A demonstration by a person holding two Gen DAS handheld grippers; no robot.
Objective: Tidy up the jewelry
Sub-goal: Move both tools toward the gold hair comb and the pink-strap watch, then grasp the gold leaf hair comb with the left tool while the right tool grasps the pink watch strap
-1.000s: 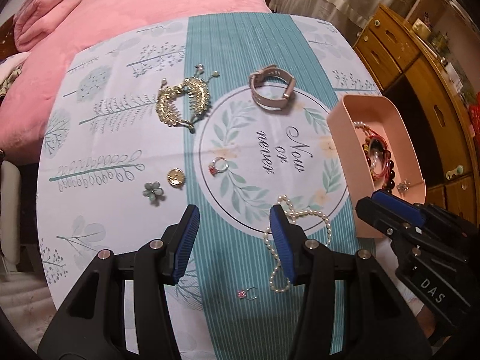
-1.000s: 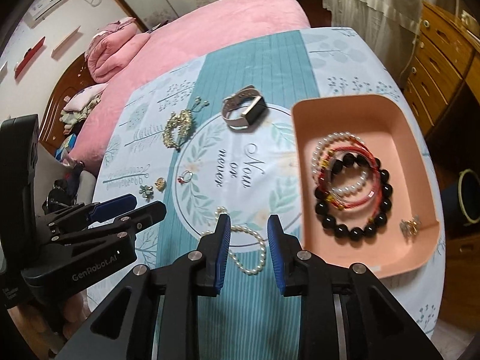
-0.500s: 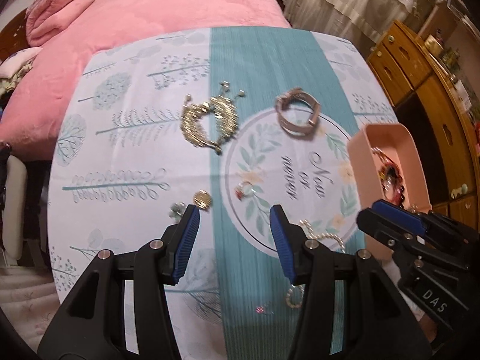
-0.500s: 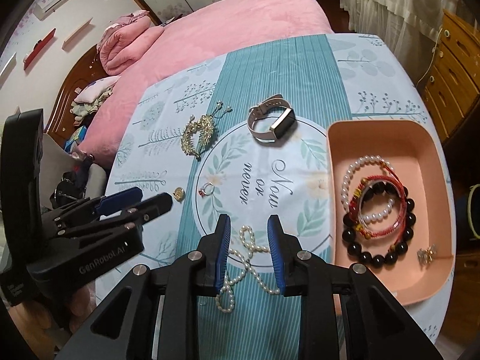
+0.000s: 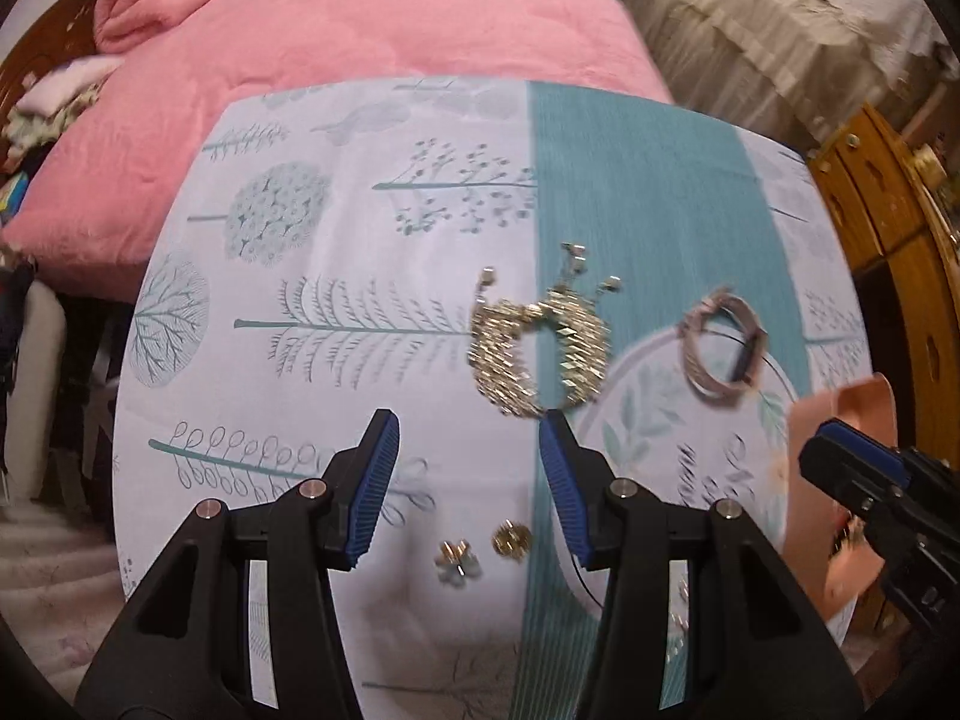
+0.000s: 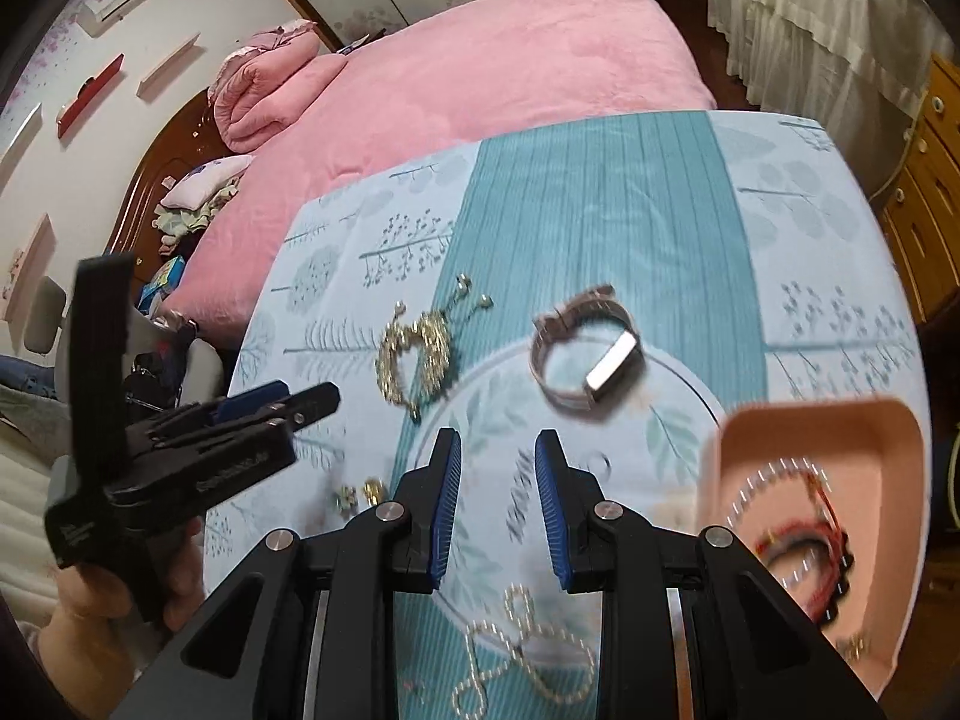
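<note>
Left gripper (image 5: 467,468) hovers near (not touching) gold bracelet (image 5: 536,354).

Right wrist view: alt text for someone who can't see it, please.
The right gripper, empty and open, hangs over a patterned tablecloth with a watch, gold bracelet and pearl strand lying loose. Bracelets fill a pink tray; the left gripper is alongside.
</note>
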